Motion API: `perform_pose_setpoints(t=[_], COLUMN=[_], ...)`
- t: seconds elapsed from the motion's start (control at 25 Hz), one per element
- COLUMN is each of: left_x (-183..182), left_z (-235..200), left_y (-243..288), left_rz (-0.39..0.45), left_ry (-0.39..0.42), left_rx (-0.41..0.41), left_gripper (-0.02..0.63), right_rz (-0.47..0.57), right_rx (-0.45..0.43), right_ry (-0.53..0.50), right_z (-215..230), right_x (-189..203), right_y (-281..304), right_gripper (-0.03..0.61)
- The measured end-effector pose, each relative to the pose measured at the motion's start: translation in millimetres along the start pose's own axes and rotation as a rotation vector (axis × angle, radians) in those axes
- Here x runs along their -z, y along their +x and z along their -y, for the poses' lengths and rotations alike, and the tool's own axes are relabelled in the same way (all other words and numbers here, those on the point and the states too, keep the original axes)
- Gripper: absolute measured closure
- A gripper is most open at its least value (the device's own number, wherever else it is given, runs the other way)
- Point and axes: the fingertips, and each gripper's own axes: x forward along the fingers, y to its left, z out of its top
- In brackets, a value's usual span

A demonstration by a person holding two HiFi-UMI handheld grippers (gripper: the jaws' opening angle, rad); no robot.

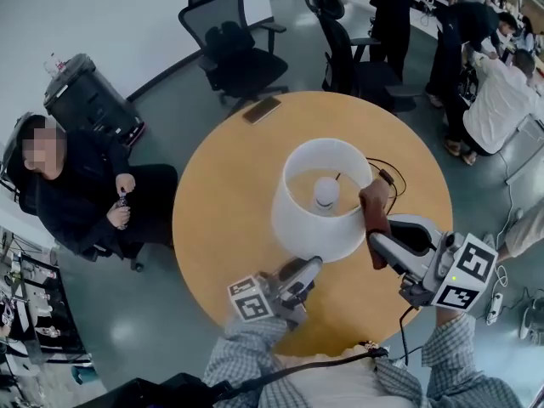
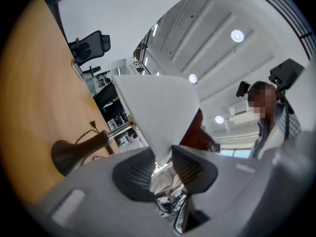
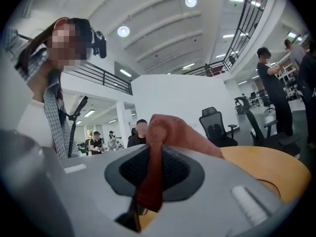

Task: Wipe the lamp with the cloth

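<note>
L gripper (image 1: 312,264) pinches near lower rim of lamp (image 1: 293,226) shade, lamp standing mid table (image 1: 225,219), w/ R gripper (image 1: 375,243) clamped on red-brown cloth (image 1: 375,211) just right of shade.

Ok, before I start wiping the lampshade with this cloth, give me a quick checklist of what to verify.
1. Cloth held: ok, pinched between the jaws of the right gripper.
2. Lampshade steadied: ok, the left gripper clamps its lower rim.
3. Cloth touching the shade: cannot tell; it sits close by the shade's right side.
4. Lamp base on the table: ok.
5. Cord clear of the wipe: ok, it lies on the table behind the cloth.
</note>
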Motion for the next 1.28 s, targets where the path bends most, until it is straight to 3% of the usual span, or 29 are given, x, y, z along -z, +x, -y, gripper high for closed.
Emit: perform_pose_setpoints(t=[0.16,0.24,0.6,0.72,1.0,1.28], left_x=[2,2,0,0,5,1], left_z=[-1,-1,-4,-7,-6,-2], left_y=[0,0,-1,-3,-1,-3], left_rz=[0.002,0.002,0.023,0.031,0.012,0.016], left_ry=[-0.001,-0.001,0.001,-0.002,0.01,0.006], left_rx=[-0.001,0.001,0.002,0.002,-0.011,0.003], left_gripper=[0.511,0.511,0.512,0.514,0.514,0.514], right_rz=[-0.003,-0.011,-0.158,-0.179,-0.253,-0.185], right_rx=[-0.079,-0.059,0.258,0.313,0.32,0.302], right_ry=[0.039,0.063,0.028,0.043,0.043,-0.016], right_z=[-60,-73,-62,-58,-58,-65], right_x=[-4,-4,33,44,84,51], right_y=[35,61,164,175,175,156], right_gripper=[0.515,0.515,0.515,0.514,0.514,0.514])
